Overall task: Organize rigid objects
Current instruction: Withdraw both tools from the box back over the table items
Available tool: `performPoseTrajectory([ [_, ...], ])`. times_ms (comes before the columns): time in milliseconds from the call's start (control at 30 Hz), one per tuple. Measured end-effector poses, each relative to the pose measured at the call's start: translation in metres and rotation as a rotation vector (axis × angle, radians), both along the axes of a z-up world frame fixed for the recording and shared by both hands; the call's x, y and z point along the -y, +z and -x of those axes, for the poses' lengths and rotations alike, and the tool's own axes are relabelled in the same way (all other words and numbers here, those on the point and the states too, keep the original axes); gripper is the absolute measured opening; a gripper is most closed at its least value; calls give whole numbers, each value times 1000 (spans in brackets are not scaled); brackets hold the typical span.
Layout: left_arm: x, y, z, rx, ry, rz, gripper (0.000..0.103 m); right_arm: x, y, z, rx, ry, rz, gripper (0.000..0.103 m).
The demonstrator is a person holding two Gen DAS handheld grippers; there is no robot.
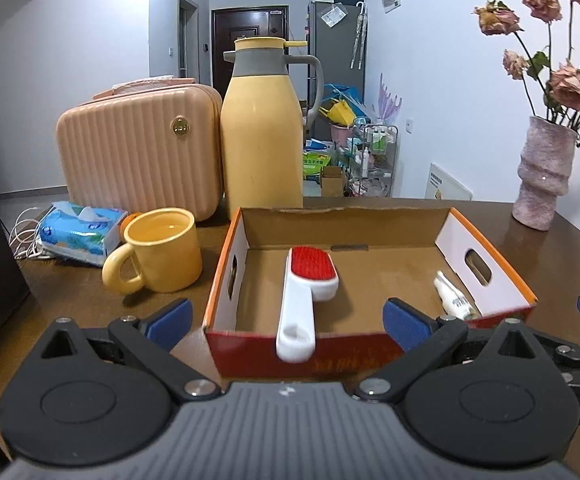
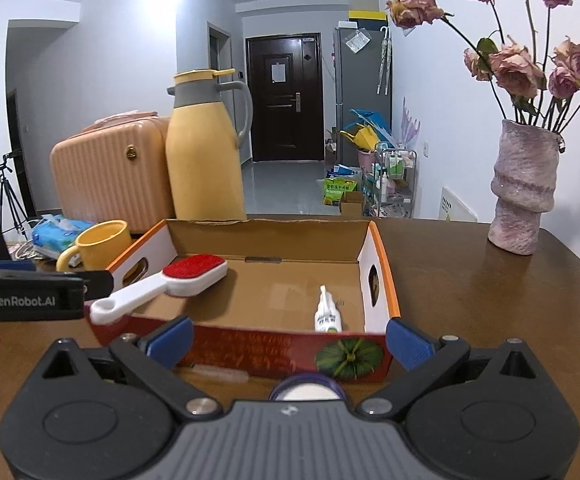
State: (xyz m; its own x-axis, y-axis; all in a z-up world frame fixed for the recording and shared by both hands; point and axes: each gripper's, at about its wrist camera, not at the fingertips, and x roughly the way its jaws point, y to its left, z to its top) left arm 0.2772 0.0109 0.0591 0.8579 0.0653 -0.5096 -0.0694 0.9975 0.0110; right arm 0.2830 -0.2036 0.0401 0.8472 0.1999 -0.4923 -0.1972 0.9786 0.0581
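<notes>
Progress check, roughly halfway by the look of it; two things are already sitting in the cardboard box (image 1: 486, 258): the lint brush (image 1: 308, 280) is laid in the box's left half with its red pad toward the back wall and its white handle poking out over the front edge, and a small white bottle (image 1: 452, 296) is lying flat near the box's right wall, by the handle cut-out.

The left gripper (image 1: 287, 318) is held just in front of the box with its jaws spread wide and nothing between them; the brush handle is framed in the gap but isn't touched, as far as can be told. The right gripper (image 2: 290, 338) is likewise parked in front of the box, jaws wide apart, empty.

What's left: in the right wrist view a round purple-rimmed jar lid or tub (image 2: 306, 389) is seen on the table (image 2: 490, 320) right in front of the box, tucked under the gripper body, and a thin clear tube-like thing (image 2: 219, 373) is lying against the box's front wall; both are probably meant to go in. The brush handle could be nudged fully inside too.

The yellow mug (image 1: 161, 250), left of the box, is likely just background; can't be sure though.
</notes>
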Motion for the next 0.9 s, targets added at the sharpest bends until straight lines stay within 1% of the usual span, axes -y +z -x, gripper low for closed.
performPoseTrajectory([
  [433, 3, -10, 55, -20, -27, -5, 103, 9, -8, 62, -3, 12, -2, 103],
  [900, 16, -34, 98, -72, -61, 0, 103, 17, -30, 112, -50, 29, 23, 103],
])
